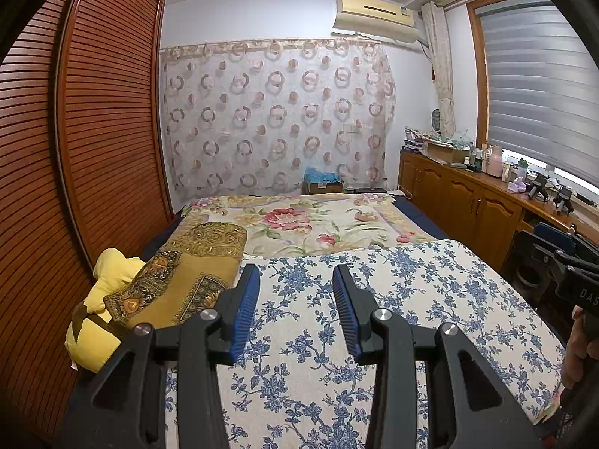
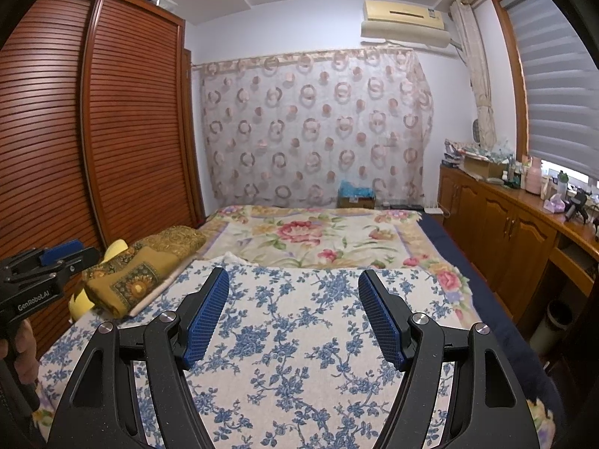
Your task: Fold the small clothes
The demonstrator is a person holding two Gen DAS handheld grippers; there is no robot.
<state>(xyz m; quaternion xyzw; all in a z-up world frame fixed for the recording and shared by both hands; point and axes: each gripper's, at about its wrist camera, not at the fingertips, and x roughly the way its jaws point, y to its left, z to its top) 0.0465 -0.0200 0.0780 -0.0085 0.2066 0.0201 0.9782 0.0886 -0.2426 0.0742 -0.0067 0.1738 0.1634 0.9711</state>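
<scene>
The bedroom is narrow: a slatted wooden wardrobe fills one side, a low wooden cabinet run crowded with bottles and boxes sits under a blinded window on the other, and a sheer curtain with ring patterns hangs on the far wall below an air conditioner. The bed takes up most of the floor. Its far half carries a floral blanket with pink flowers; the near half is covered by a blue-and-white floral cloth laid flat, which looks like the working surface.

No small garment is spread on that cloth in either view. The only candidates are in the pile at the wardrobe-side edge: a folded mustard patterned cloth with something yellow beside it, and I cannot tell whether either is the clothing meant. By my reading the task sits at its very start, or between items, with nothing in hand.

The left gripper hovers above the blue-and-white cloth, jaws parted and empty. The right gripper hovers likewise, jaws spread wider, also empty.

The next move probably calls for bringing a garment onto the cloth and flattening it before any fold
</scene>
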